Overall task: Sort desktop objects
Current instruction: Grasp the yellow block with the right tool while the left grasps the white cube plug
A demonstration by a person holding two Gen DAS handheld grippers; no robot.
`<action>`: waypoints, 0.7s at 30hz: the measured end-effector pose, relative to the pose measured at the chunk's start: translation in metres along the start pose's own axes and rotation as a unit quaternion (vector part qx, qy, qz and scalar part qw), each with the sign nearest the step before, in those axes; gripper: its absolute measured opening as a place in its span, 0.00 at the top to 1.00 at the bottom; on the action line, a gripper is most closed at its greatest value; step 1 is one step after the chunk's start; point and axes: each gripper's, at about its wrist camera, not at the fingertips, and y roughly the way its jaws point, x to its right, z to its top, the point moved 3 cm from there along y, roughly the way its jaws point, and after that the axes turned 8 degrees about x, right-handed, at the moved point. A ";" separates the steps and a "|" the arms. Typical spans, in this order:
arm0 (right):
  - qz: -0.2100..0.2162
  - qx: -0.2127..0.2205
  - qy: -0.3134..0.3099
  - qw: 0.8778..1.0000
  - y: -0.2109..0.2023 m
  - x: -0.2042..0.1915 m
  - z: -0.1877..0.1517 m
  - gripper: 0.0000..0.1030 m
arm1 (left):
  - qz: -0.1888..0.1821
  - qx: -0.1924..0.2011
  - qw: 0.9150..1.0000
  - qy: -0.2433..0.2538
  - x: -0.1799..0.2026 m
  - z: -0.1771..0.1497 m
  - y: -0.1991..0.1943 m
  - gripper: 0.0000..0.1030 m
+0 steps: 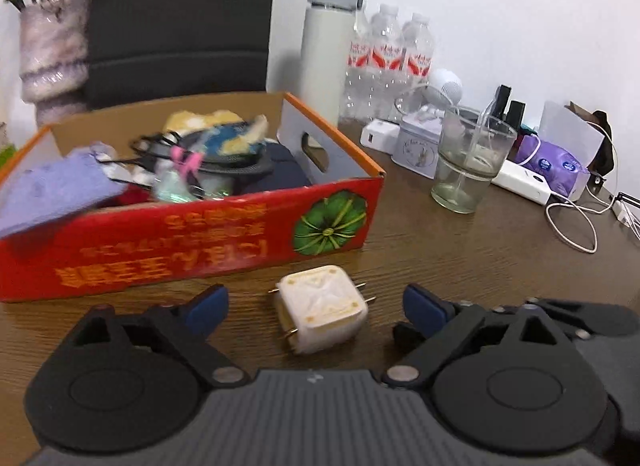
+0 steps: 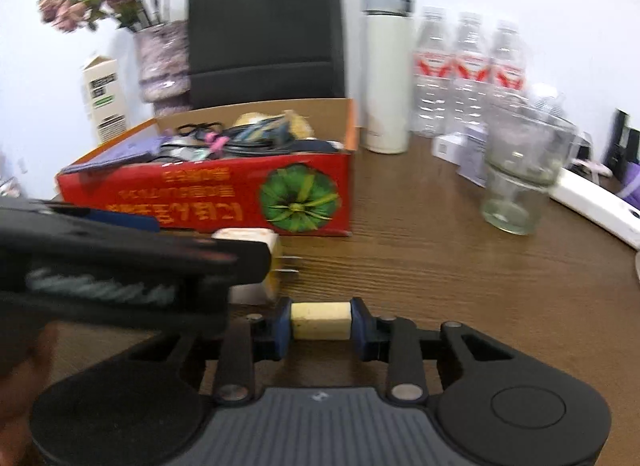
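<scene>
We see the left tool [image 1: 316, 302] spread wide around a white plug adapter [image 1: 323, 314] on the bench [image 1: 460, 266]. Right tool [image 2: 321, 316] pinches a cork [image 2: 321, 316]. Red box [image 1: 192, 242] at 11 o'clock.

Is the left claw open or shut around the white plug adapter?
Open. In the left wrist view the left claw has its blue pads spread wide, apart from the white plug adapter lying on the table between them.
</scene>
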 end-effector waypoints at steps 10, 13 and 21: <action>-0.033 0.009 -0.021 0.999 -0.006 0.005 -0.003 0.72 | 0.016 0.010 0.999 0.028 -0.009 -0.014 -0.022 0.53; -0.028 0.017 -0.029 0.999 -0.010 0.001 -0.001 0.72 | 0.032 0.032 0.999 0.018 -0.020 -0.012 -0.056 0.54; -0.001 0.045 -0.031 0.999 -0.034 -0.029 0.011 0.72 | 0.079 0.074 0.994 -0.017 -0.054 -0.028 -0.158 0.56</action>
